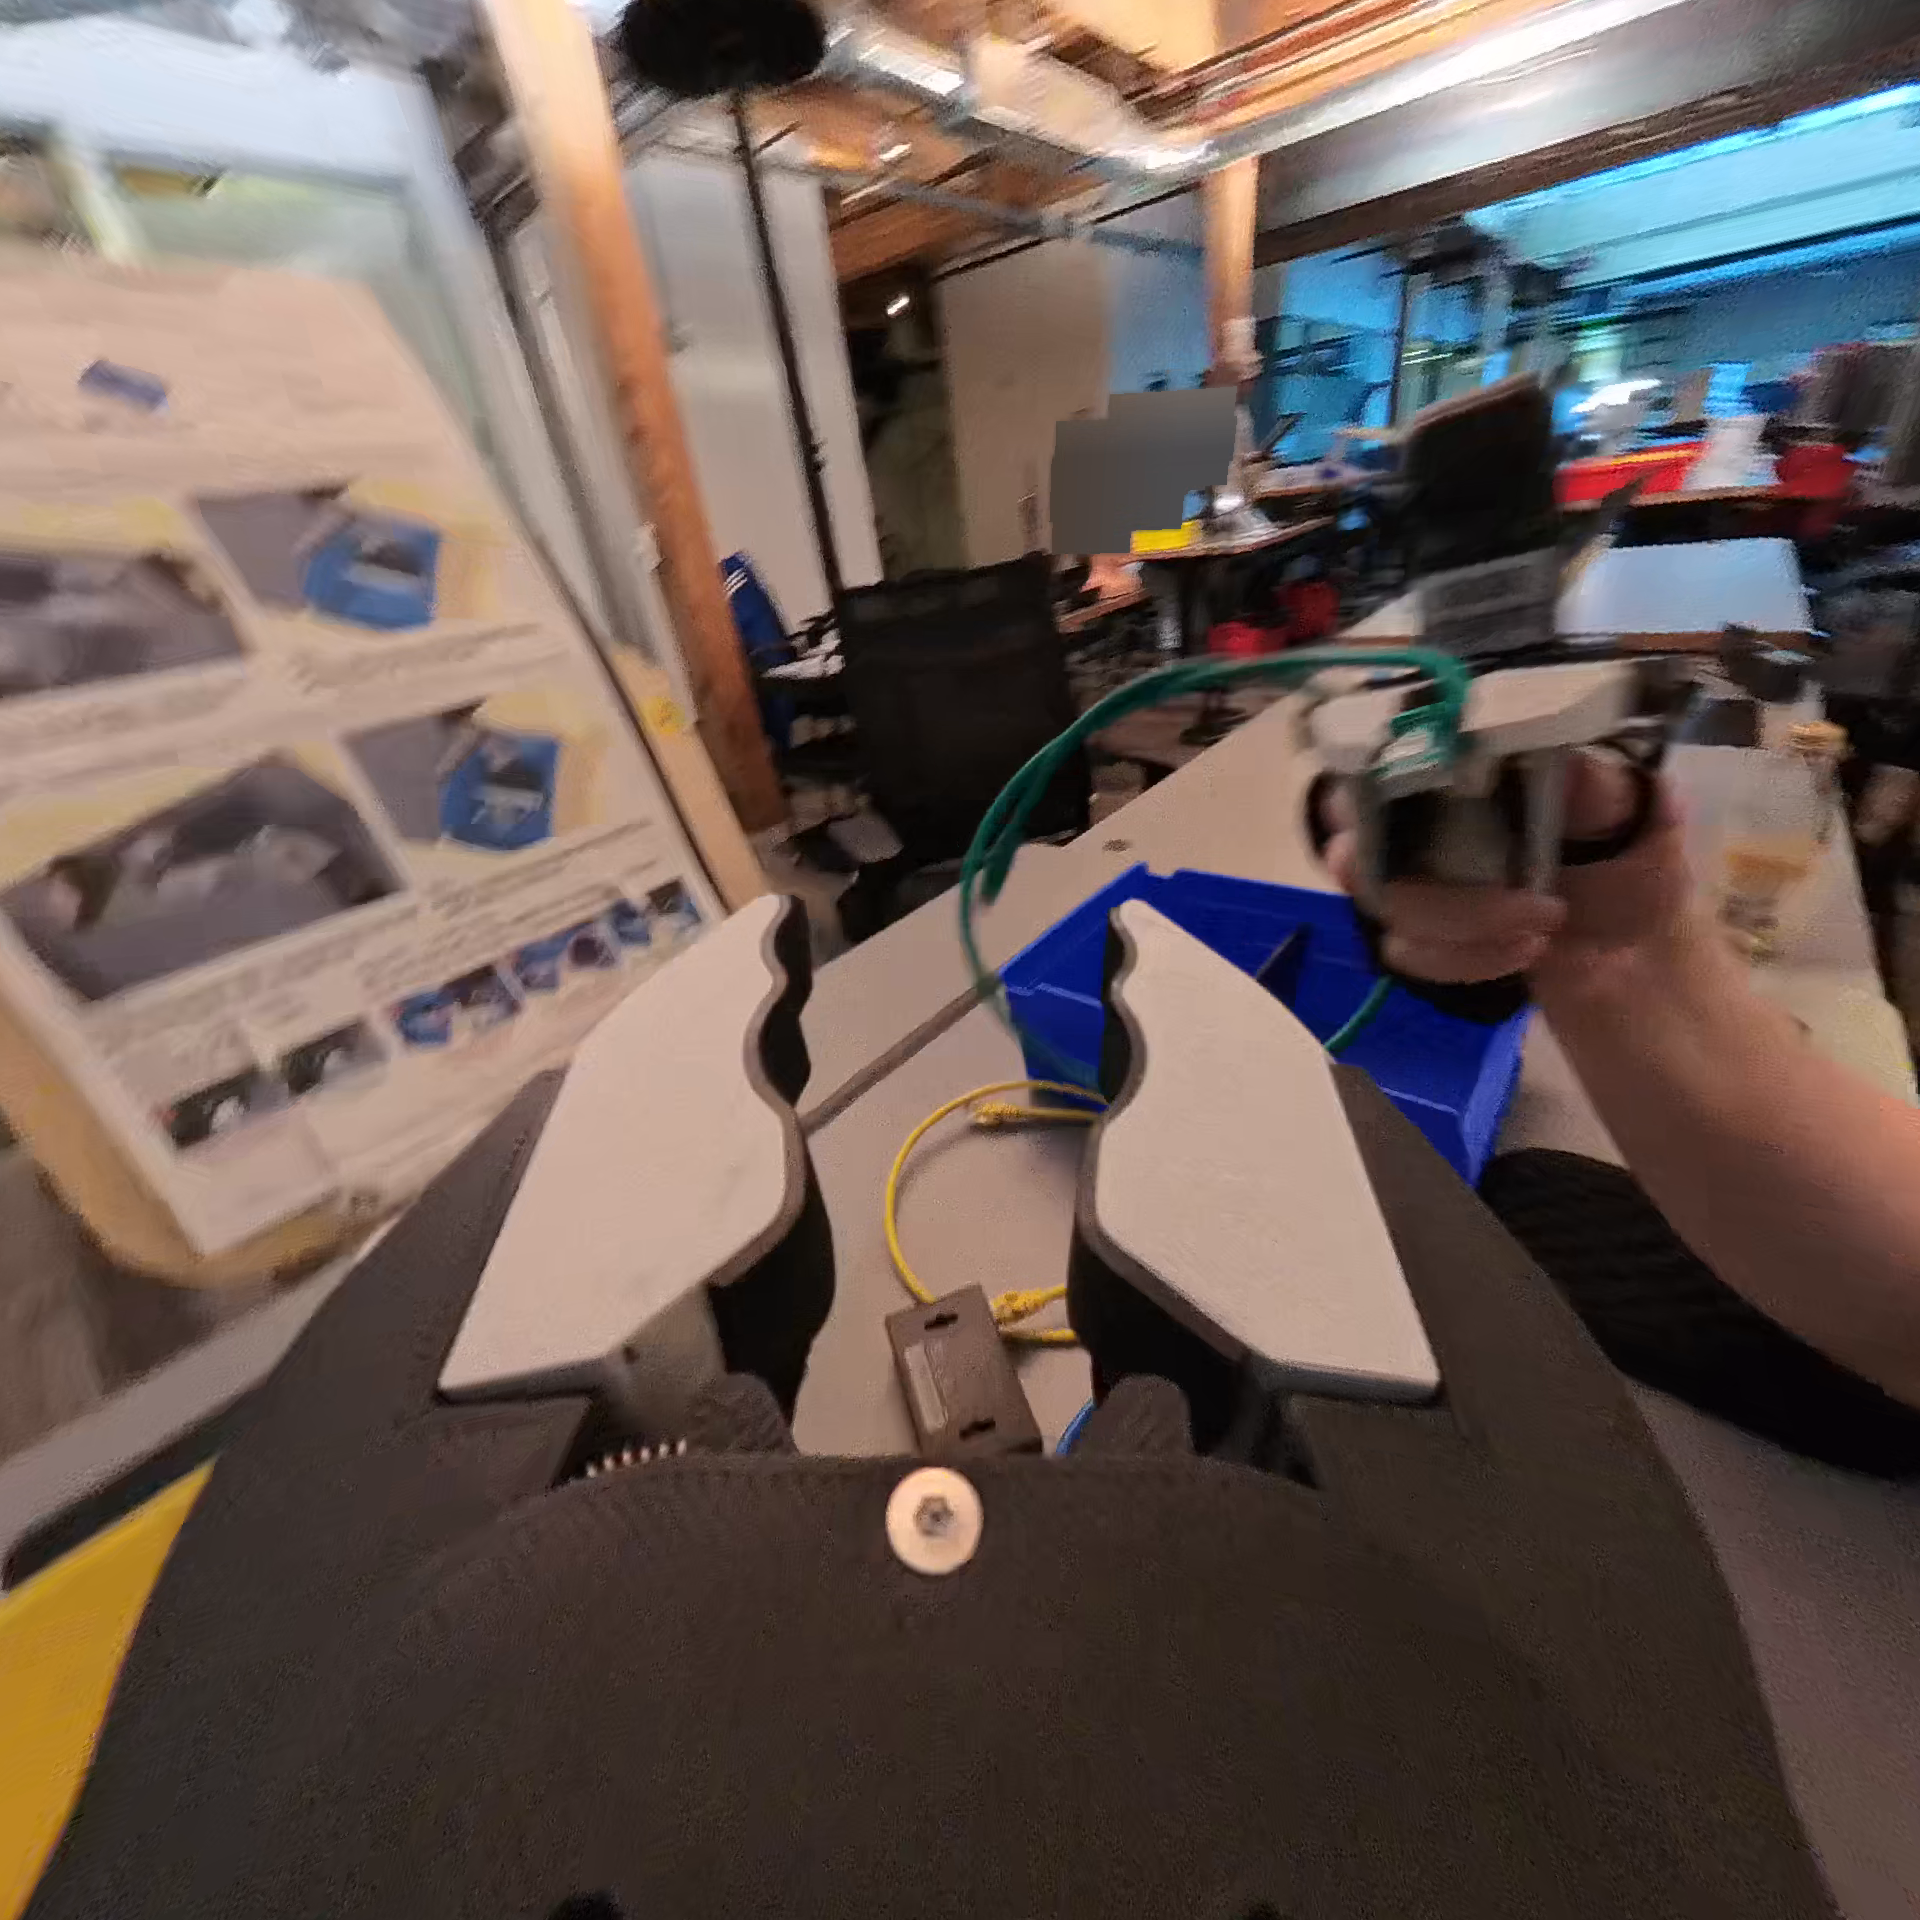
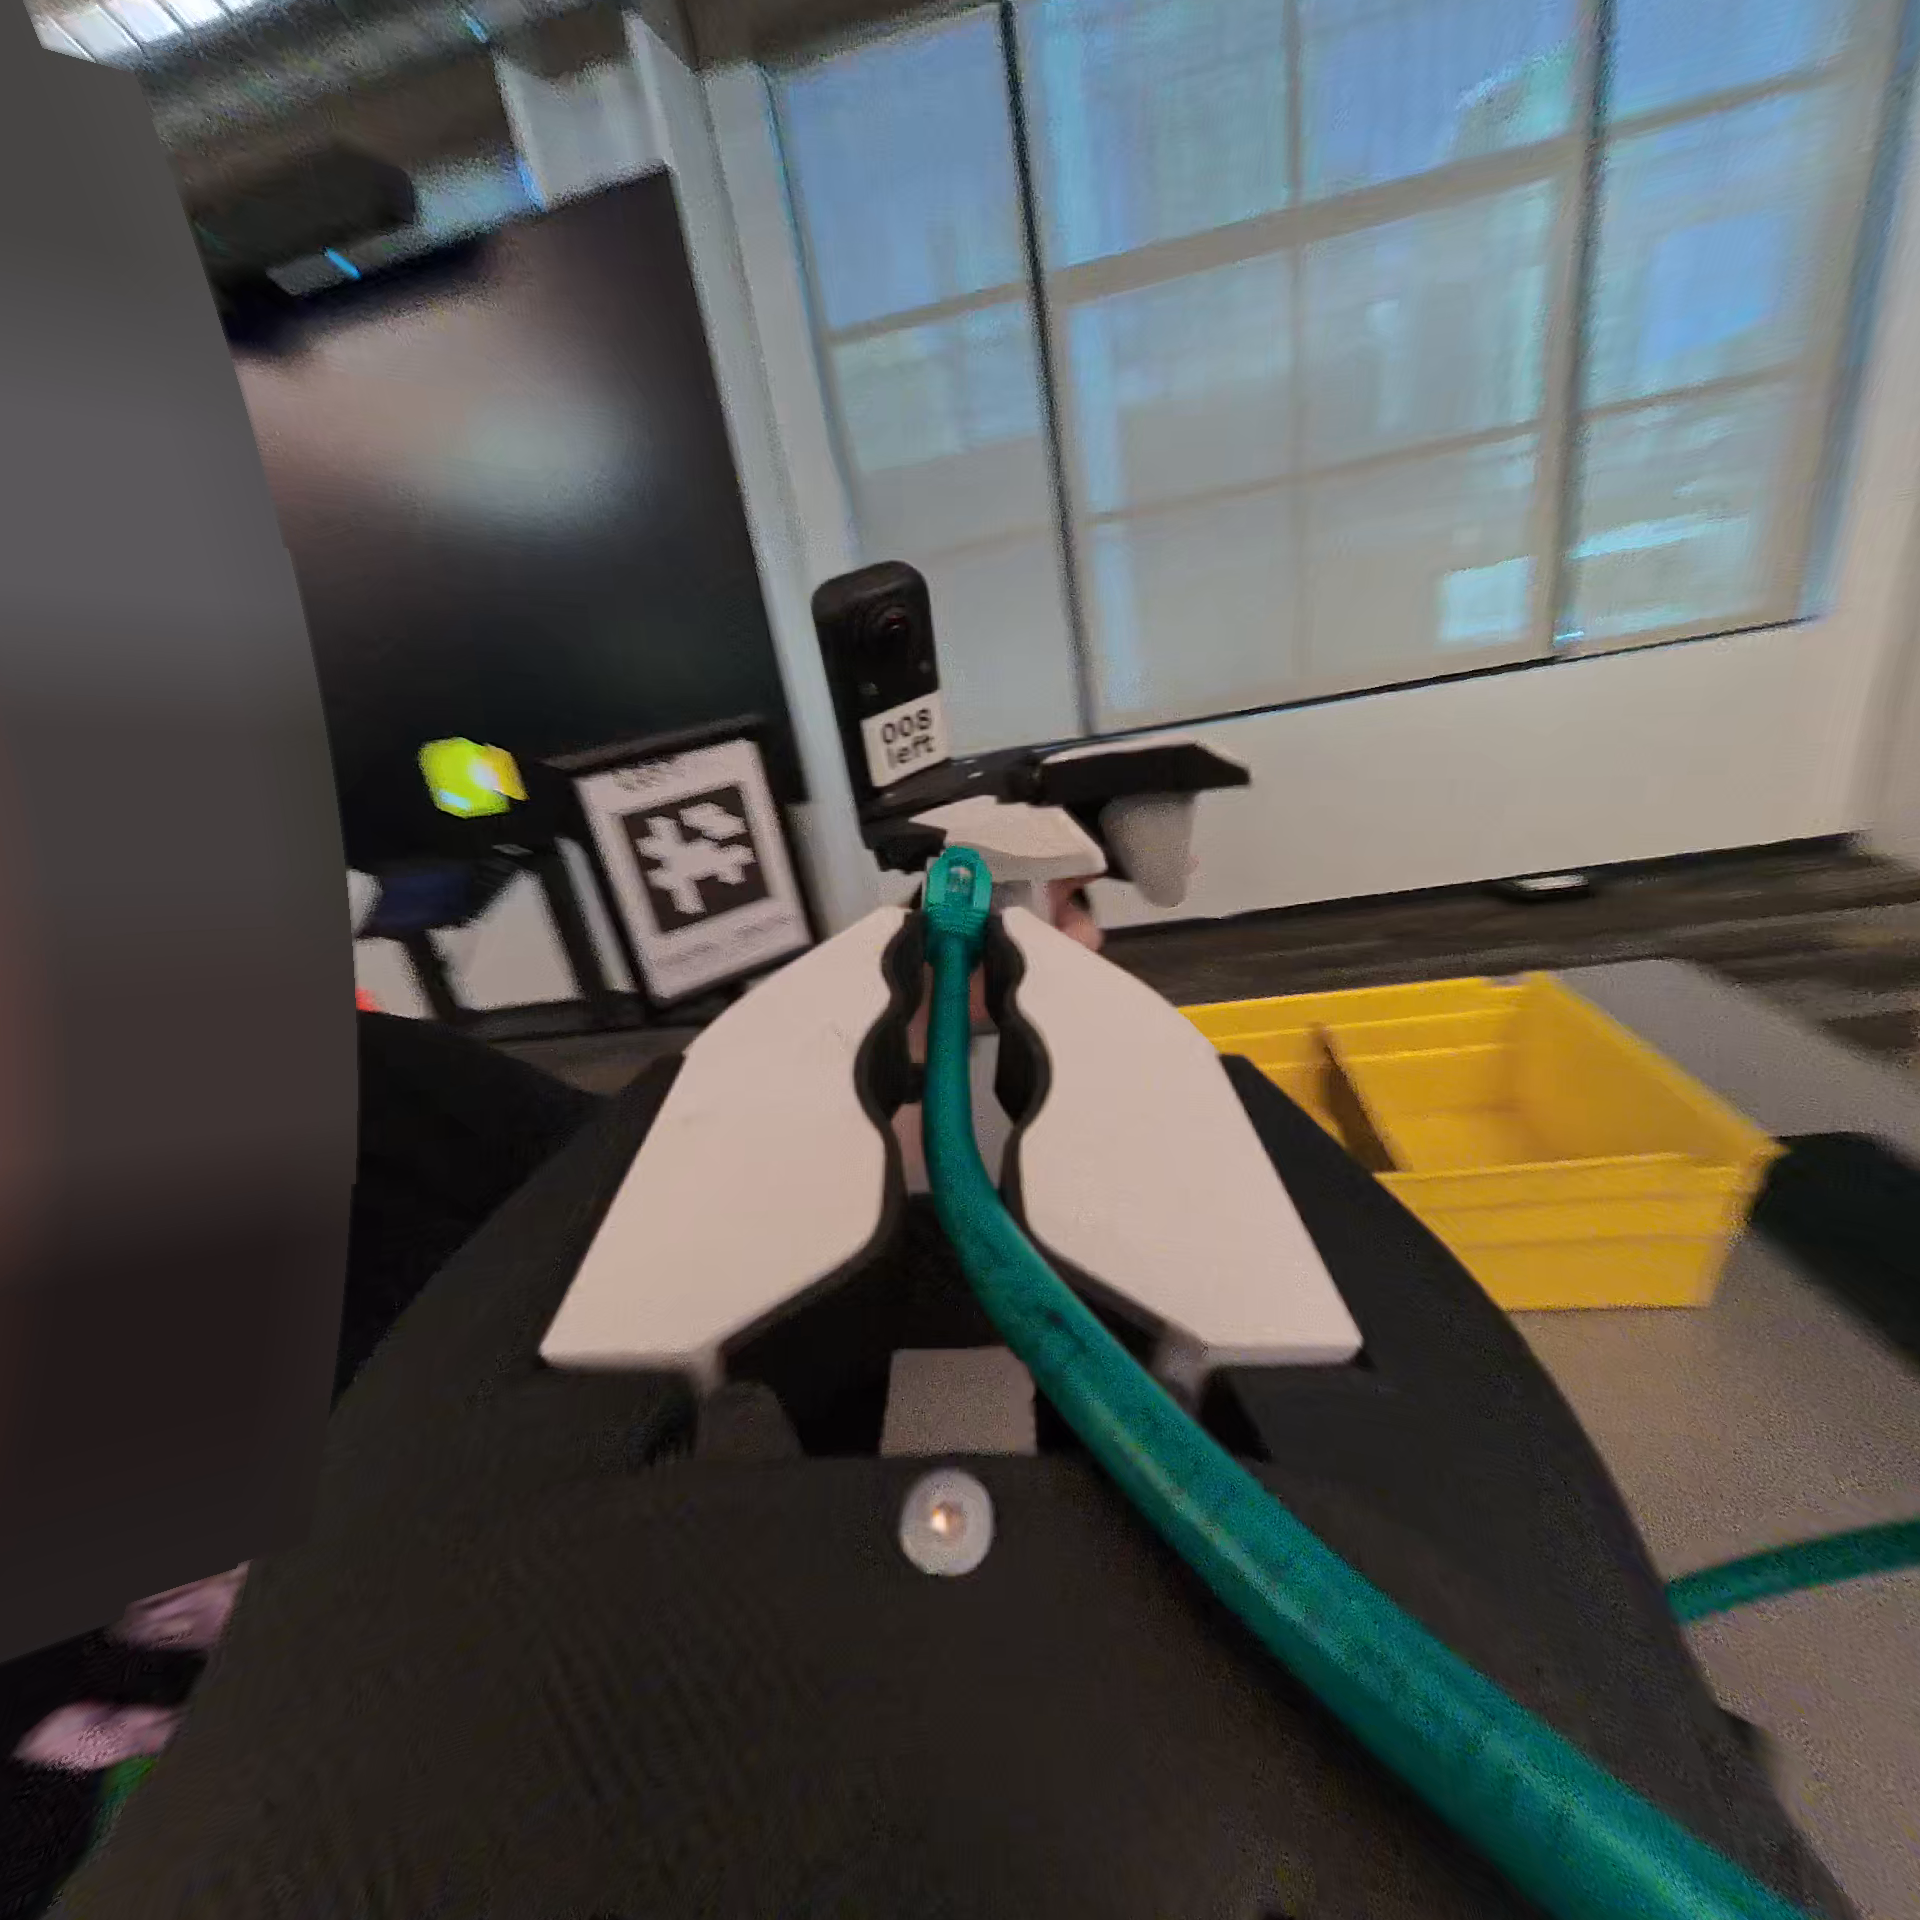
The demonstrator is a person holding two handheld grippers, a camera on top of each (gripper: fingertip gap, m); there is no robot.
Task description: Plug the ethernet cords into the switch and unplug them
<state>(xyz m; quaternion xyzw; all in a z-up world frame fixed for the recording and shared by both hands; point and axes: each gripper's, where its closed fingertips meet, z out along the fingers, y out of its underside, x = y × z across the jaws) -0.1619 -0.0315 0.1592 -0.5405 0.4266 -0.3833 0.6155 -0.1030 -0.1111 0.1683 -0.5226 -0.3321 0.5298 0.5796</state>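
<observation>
The right gripper (image 2: 954, 940) pinches the green cord (image 2: 1049, 1299) just behind its plug; the left gripper (image 1: 951, 935) is open, empty. The plug may twist in the grip and miss the switch (image 1: 961, 1371).

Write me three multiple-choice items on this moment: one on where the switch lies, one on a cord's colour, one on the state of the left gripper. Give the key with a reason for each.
1. Where is the switch?
A. In the blue bin
B. On the table, seen between the left gripper's fingers
C. Held in the right gripper

2. What colour is the cord that the right gripper holds?
A. Yellow
B. Blue
C. Green

3. What is the state of the left gripper?
A. Open and empty
B. Shut on the yellow cord
C. Shut on the switch

Key: 1 B, it lies flat on the table, nearer than the blue bin. 2 C, the green cord runs between its closed fingers, plug past the tips. 3 A, a wide gap shows between its fingers; the yellow cord lies on the table.
</observation>
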